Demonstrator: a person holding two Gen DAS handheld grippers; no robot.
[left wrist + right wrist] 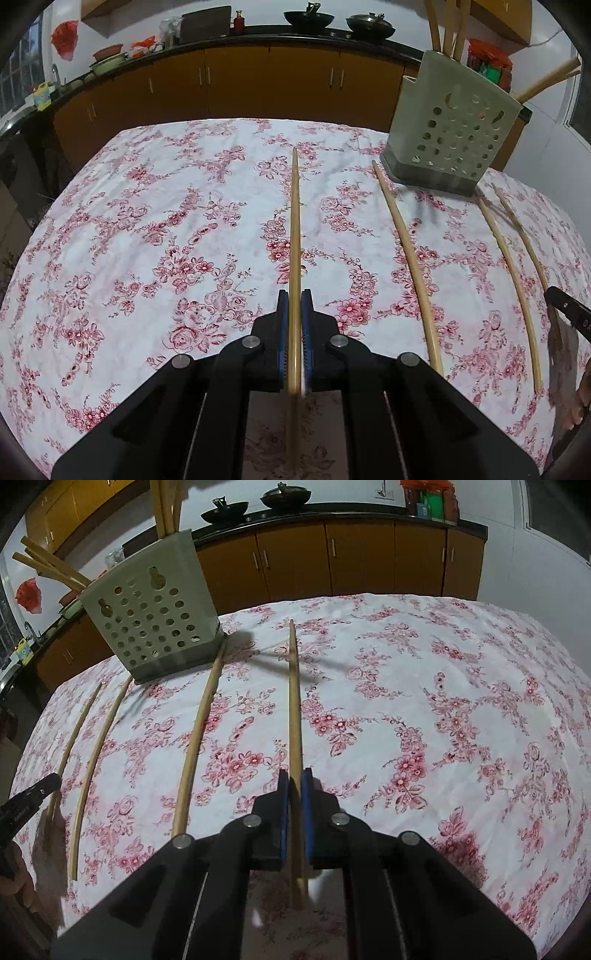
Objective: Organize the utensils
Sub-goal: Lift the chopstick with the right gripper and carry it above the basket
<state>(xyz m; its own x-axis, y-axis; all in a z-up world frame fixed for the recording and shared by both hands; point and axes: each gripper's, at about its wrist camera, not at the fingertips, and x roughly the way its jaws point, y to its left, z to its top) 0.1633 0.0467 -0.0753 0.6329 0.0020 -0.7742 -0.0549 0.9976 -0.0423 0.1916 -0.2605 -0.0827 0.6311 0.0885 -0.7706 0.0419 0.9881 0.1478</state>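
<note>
1. On the floral tablecloth (166,206), left wrist view: left gripper (294,306) with its blue pads closed against a wooden chopstick (294,236) that runs straight toward 12 o'clock between them.
2. At 1 o'clock of that view: perforated grey-green utensil holder (454,133) standing upright on the cloth, several chopsticks (448,33) sticking up out of its top.
3. From 2 to 4 o'clock: 3 loose chopsticks lying flat, the nearest (410,258) just right of the held one, the second (511,280) and third (528,251) close together further right.
4. Right wrist view, centre: right gripper (295,786), pads clamped on another chopstick (294,709), likewise pointing to 12 o'clock.
5. At 11 o'clock of this view: the same holder (147,616), more chopsticks leaning out at its upper left.
6. At 9 to 10 o'clock: loose chopsticks on the cloth (195,731), (98,753), (72,738).
7. Background, 12 o'clock: brown cabinets (362,554) under a dark counter carrying 2 black woks (225,511).
</note>
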